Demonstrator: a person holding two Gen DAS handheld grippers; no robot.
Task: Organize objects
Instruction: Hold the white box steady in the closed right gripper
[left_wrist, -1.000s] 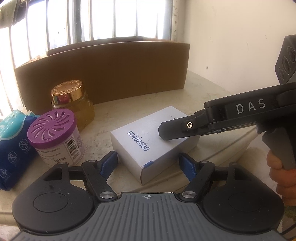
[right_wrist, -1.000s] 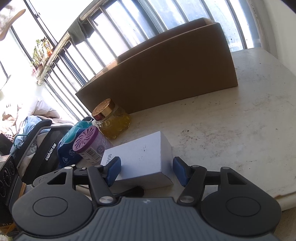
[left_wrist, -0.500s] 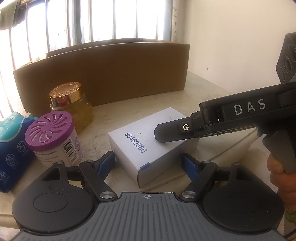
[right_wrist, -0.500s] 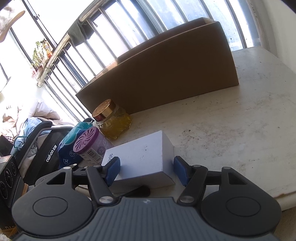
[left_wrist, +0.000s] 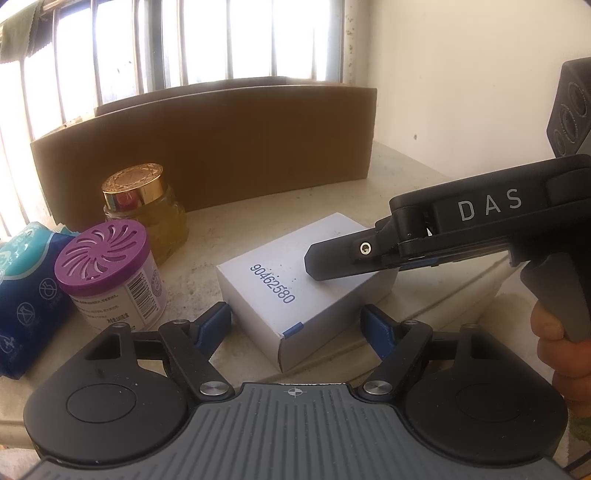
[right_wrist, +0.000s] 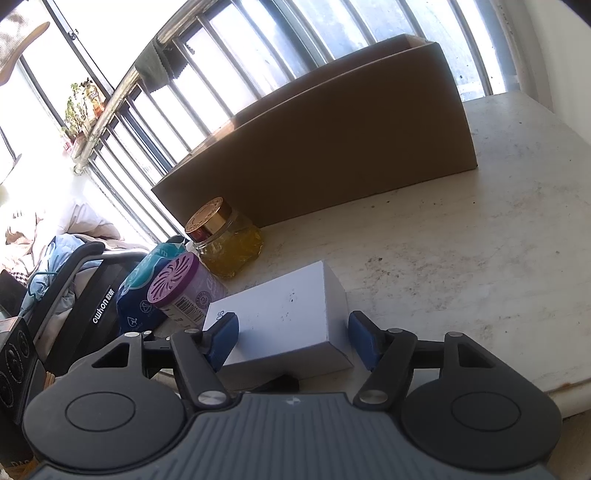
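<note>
A white box (left_wrist: 295, 291) printed 90462580 lies on the pale stone table (left_wrist: 399, 173); it also shows in the right wrist view (right_wrist: 284, 317). My left gripper (left_wrist: 297, 328) is open, its blue pads on either side of the box's near end, not touching. My right gripper (right_wrist: 293, 338) is open, straddling the box from the right side. Its body shows in the left wrist view (left_wrist: 461, 225), held over the box's far end.
A purple-lidded air freshener can (left_wrist: 107, 277), a gold-lidded glass jar (left_wrist: 147, 210) and a blue tissue pack (left_wrist: 26, 288) stand left of the box. A brown cardboard box (left_wrist: 207, 147) stands behind, against a barred window. The table edge lies near me.
Both grippers have crept slightly closer over the white box. The jaws stay open and the box has not moved.
</note>
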